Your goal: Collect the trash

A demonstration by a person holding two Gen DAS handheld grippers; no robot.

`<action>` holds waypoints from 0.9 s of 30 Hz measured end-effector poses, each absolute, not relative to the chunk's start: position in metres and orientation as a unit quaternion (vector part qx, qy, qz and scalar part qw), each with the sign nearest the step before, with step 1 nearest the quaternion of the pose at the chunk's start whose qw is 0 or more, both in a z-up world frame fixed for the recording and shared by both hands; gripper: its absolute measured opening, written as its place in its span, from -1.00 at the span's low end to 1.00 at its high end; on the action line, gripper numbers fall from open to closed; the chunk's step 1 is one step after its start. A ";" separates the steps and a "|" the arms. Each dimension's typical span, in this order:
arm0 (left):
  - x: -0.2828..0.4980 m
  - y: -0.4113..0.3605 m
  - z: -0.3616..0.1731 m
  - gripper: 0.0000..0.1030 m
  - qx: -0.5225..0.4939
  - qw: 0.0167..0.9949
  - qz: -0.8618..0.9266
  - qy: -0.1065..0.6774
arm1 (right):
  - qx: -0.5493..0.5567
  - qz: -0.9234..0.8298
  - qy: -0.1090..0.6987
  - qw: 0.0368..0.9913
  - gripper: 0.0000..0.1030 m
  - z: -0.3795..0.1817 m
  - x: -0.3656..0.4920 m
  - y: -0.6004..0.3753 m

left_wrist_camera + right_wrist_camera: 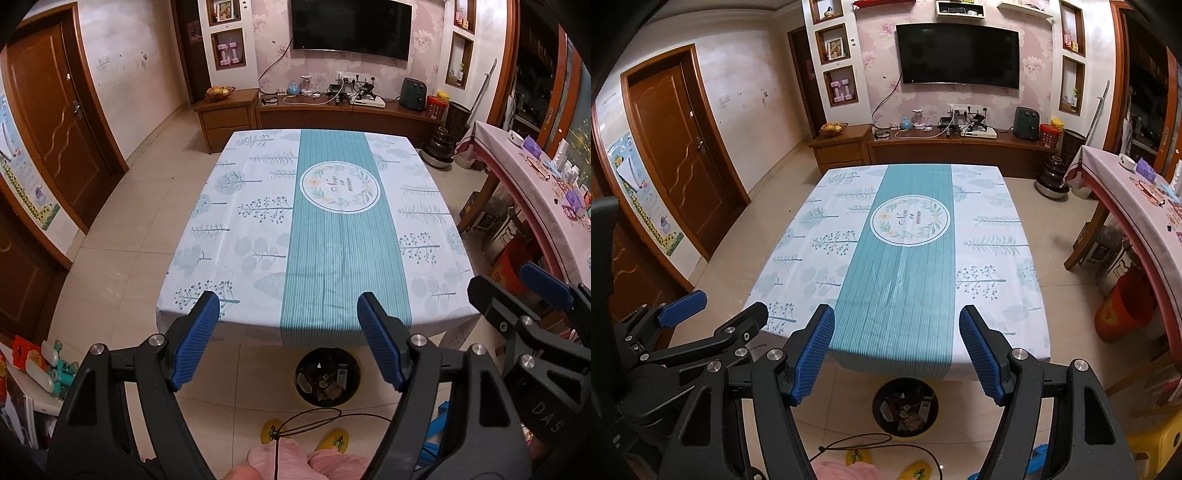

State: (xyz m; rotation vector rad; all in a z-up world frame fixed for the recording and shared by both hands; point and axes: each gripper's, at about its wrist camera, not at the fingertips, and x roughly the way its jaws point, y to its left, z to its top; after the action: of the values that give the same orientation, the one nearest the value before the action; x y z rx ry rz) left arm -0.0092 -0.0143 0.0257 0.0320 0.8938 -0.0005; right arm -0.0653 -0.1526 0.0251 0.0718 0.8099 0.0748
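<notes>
A round black trash bin (327, 376) stands on the floor under the table's near edge, with several pieces of trash inside; it also shows in the right wrist view (905, 406). The table (258, 221) has a white and teal cloth with nothing on it, also seen in the right wrist view (990, 236). My left gripper (288, 314) is open and empty, held above the near table edge. My right gripper (897, 325) is open and empty, beside the left one. Each gripper shows in the other's view: the right gripper (517, 284) and the left gripper (716, 306).
A thin black cable (314, 417) loops over the floor by my yellow slippers (338, 439). A side table with a pink cloth (1126, 192) stands at right, a red bucket (1126, 310) under it. A TV cabinet (960, 147) lines the far wall. A wooden door (55, 110) is at left.
</notes>
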 end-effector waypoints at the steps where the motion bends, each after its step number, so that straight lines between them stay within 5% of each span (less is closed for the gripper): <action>1: -0.009 -0.014 0.026 0.45 0.016 0.902 0.000 0.432 | 0.035 0.036 0.395 0.917 0.38 0.024 -0.065 -0.153; 27: -0.007 -0.016 0.022 0.45 0.021 0.904 -0.009 0.428 | 0.036 0.038 0.396 0.917 0.38 0.021 -0.064 -0.157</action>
State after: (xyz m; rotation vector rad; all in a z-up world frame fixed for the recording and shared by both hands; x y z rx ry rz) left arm -0.0074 -0.0158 0.0221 0.0428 0.8842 -0.0182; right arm -0.0636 -0.1568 0.0215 0.0747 0.8152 0.0778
